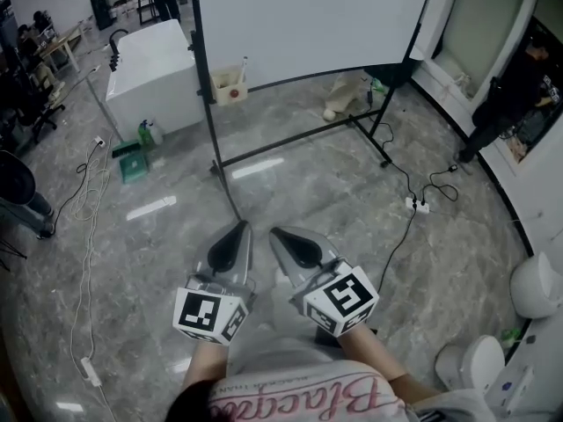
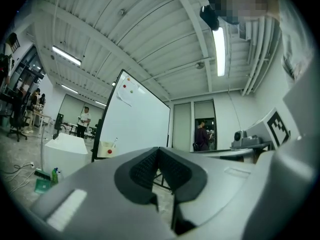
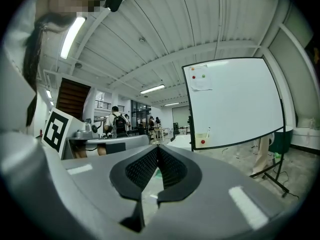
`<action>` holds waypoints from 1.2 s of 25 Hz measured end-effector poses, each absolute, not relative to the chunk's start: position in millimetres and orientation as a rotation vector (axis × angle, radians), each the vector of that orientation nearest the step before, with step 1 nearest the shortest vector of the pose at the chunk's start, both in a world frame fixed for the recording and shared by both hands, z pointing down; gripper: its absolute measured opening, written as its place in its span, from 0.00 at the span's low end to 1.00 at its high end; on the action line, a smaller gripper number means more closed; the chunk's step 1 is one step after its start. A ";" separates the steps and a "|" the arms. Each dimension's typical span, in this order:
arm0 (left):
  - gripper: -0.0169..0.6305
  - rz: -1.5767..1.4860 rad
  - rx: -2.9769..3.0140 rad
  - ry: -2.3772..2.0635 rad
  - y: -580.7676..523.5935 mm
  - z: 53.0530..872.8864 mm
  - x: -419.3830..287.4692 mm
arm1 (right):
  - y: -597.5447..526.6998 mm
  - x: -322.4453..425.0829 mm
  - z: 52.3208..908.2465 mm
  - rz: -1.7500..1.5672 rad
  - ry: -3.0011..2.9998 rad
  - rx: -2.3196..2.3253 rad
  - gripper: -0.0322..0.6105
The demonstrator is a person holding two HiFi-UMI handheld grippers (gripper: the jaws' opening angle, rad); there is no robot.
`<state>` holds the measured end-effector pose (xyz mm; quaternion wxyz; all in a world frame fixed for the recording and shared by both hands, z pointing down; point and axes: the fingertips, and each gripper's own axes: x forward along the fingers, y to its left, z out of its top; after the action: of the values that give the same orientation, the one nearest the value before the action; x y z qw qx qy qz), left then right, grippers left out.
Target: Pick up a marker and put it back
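A white marker [image 1: 243, 64] stands upright in a small cream box [image 1: 230, 84] hung on the left post of a rolling whiteboard [image 1: 308, 20], a few steps ahead of me. Both grippers are held low in front of my body, side by side, and point toward the board. The left gripper [image 1: 239, 227] is shut with nothing between its pads. Beside it, the right gripper [image 1: 274, 232] is also shut and empty. From the left gripper [image 2: 159, 149] the box [image 2: 106, 148] shows far off at the left. Past the right gripper [image 3: 158, 148] the box [image 3: 202, 139] hangs at the board's lower left corner.
The whiteboard's black stand legs [image 1: 299, 143] spread over the grey floor. A white cabinet [image 1: 154, 69] and a green bottle [image 1: 144, 134] stand at the left, with cables [image 1: 88, 192] along the floor. A power strip [image 1: 420, 206] lies at the right, and a person [image 1: 510, 95] stands by the wall.
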<state>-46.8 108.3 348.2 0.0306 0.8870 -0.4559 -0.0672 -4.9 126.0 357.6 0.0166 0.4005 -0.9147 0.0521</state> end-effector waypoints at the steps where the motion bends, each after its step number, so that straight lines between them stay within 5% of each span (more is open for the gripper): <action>1: 0.02 -0.201 2.732 -1.410 98.9 349.6 -46.2 | 115.6 -4.3 359.3 0.166 -2.847 1.242 0.05; 30: 0.02 -0.155 2.632 -1.627 -177.8 339.2 -40.2 | -177.7 11.7 359.9 0.234 -2.870 1.063 0.05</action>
<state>-40.2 -177.8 339.2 0.0217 0.8493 -0.5250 -0.0499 11.7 -177.7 359.9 0.0360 0.3462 -0.9344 0.0761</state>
